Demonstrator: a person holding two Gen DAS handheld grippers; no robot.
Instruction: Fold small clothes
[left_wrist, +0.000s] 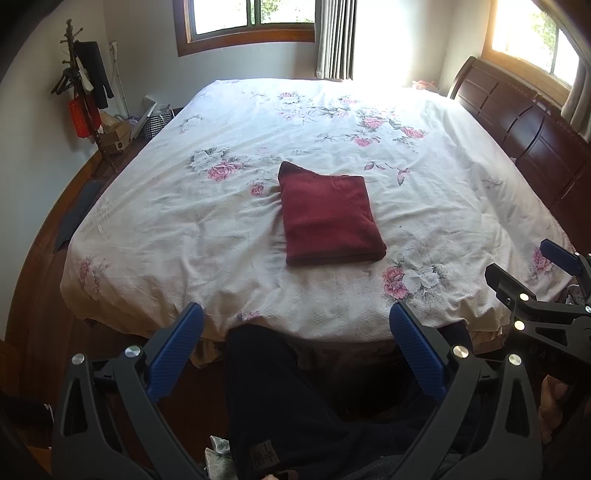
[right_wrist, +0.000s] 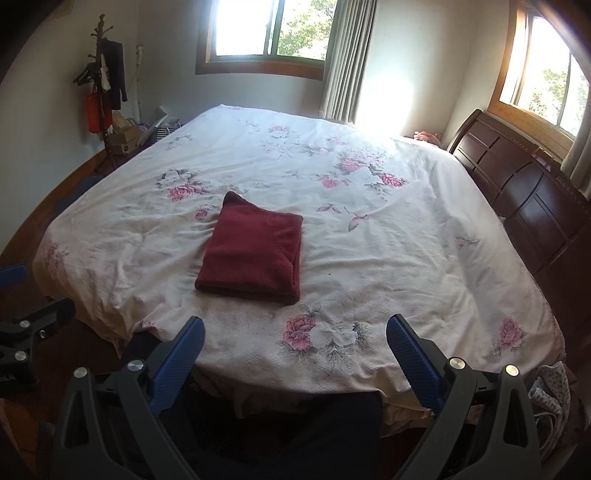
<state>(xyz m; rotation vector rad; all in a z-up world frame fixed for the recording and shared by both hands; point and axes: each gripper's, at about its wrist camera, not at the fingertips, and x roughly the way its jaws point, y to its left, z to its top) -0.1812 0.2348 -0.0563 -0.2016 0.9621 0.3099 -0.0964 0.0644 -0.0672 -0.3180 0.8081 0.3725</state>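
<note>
A dark red fleecy garment (left_wrist: 330, 214) lies folded into a thick, roughly square bundle in the near half of the bed (left_wrist: 155, 221), its nap soft and matte, one corner poking out at its far left. The bed cover is pale, creased cotton printed with pink roses and grey-green leaves. A dark, glossy wooden headboard (left_wrist: 524, 125) with recessed panels runs along the bed at about 2 o'clock.

The left gripper (left_wrist: 296, 321) hangs off the near edge of the bed, its ribbed blue fingers (left_wrist: 181, 343) spread wide with nothing between them; the bundle sits well ahead at 12 o'clock, slightly right. The right gripper (right_wrist: 295, 332) is likewise held wide apart and empty, the bundle (right_wrist: 255, 249) ahead toward 11 o'clock, well clear of its fingers (right_wrist: 412, 354).

Dark clothing (left_wrist: 295, 406) below the left gripper hides the floor. A coat stand (right_wrist: 101, 81) at 10 o'clock holds dark items too small to identify. Sun glare washes out the far right corner.
</note>
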